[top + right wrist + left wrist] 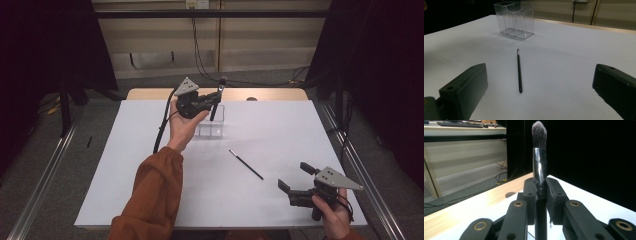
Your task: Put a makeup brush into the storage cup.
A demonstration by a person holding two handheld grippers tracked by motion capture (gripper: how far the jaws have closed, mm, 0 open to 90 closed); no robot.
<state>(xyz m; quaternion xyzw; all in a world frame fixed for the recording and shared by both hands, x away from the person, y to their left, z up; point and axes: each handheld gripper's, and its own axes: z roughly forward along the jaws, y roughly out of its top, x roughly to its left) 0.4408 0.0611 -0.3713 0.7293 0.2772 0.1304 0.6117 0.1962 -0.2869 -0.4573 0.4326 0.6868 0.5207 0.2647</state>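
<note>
My left gripper (215, 101) is raised above the back of the table and shut on a makeup brush (219, 95), held upright with its dark bristles on top. In the left gripper view the jaws clamp the brush (539, 165) on its black handle, just below the shiny metal ferrule. A clear plastic organizer (212, 126) with compartments stands right below and behind that gripper. A thin black brush (246, 164) lies flat on the white surface. My right gripper (295, 176) hovers open near the front right, and the thin brush (519, 70) lies ahead between its jaws, with the organizer (515, 20) beyond.
A white sheet (280, 130) covers the table, with a strip of bare wood (270, 94) along the back edge. Metal rails run along both sides on the floor. Black curtains flank the area and cables hang on the back wall.
</note>
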